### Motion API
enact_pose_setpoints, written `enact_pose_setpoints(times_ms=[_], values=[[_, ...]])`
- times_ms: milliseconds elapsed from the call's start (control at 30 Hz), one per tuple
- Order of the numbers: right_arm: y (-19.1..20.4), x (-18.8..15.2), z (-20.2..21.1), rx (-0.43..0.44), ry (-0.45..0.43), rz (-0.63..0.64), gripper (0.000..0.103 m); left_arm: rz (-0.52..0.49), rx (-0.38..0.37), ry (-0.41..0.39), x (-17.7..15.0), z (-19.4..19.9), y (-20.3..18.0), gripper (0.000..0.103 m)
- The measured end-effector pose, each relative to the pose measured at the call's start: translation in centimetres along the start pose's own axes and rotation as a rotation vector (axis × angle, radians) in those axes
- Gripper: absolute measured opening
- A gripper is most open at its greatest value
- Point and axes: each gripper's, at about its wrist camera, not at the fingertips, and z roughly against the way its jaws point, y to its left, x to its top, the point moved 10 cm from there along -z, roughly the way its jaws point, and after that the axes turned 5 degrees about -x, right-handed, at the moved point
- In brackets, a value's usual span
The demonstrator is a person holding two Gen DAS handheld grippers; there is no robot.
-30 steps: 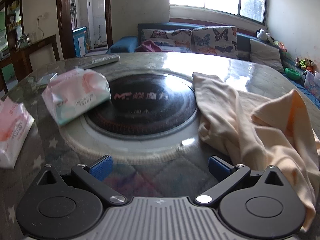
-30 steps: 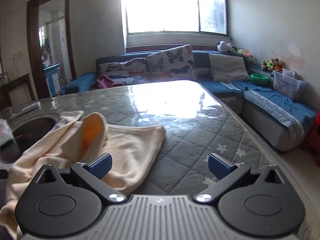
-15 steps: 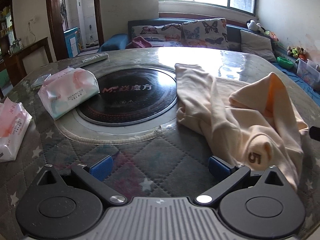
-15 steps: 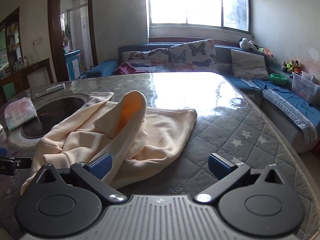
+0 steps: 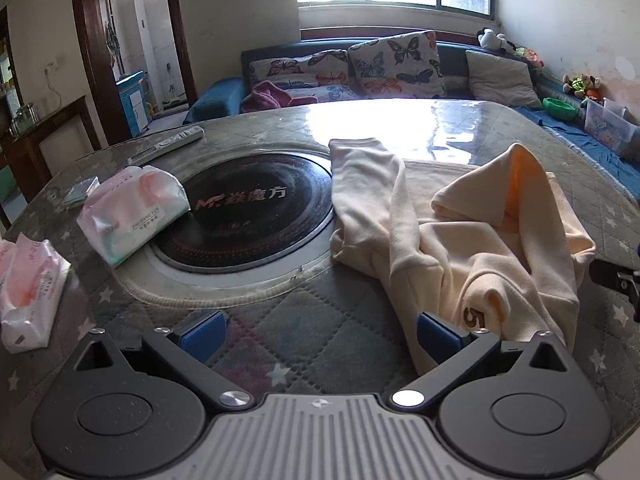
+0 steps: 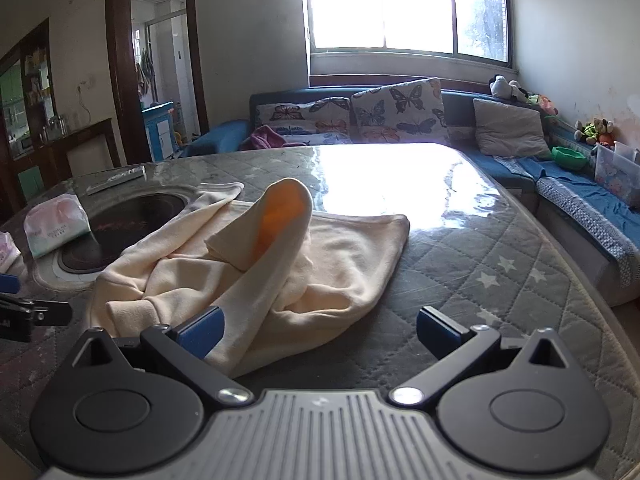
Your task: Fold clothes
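Garment [image 5: 460, 240] crumpled on tabletop [image 5: 320, 344], partly over cooktop [image 5: 248, 208] rim. Left gripper [image 5: 318, 334] level, low, spread wide, empty, near garment's left edge. Right gripper [image 6: 318, 332] likewise, at its right.

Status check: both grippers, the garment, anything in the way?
Left gripper open, empty. Right gripper open, empty. Cream sweatshirt lies crumpled, unfolded on quilted grey table cover. Pink-and-white tissue pack sits clear, on black round hotplate.

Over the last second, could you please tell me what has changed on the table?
Both hand-held grippers drew back from the cream garment, so more of it shows in both views, including its "5" patch. Left hand-held gripper and right hand-held gripper remain open, holding nothing. The garment stays crumpled; the tissue packs have not moved.
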Motion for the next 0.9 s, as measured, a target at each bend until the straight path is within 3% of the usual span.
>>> enact_pose_setpoints(times_ms=[167, 533, 900], values=[[0.7, -0.4, -0.3, 0.011, 0.011, 0.01, 0.103, 0.048, -0.068, -0.033, 1.0, -0.9, -0.5, 0.103], [2.6, -0.8, -0.4, 0.029, 0.019, 0.073, 0.103, 0.1, -0.035, -0.014, 0.8, -1.2, 1.4, 0.103], [2.9, -0.6, -0.4, 0.032, 0.024, 0.082, 0.103, 0.079, -0.018, 0.006, 0.1, -1.3, 1.2, 0.103]])
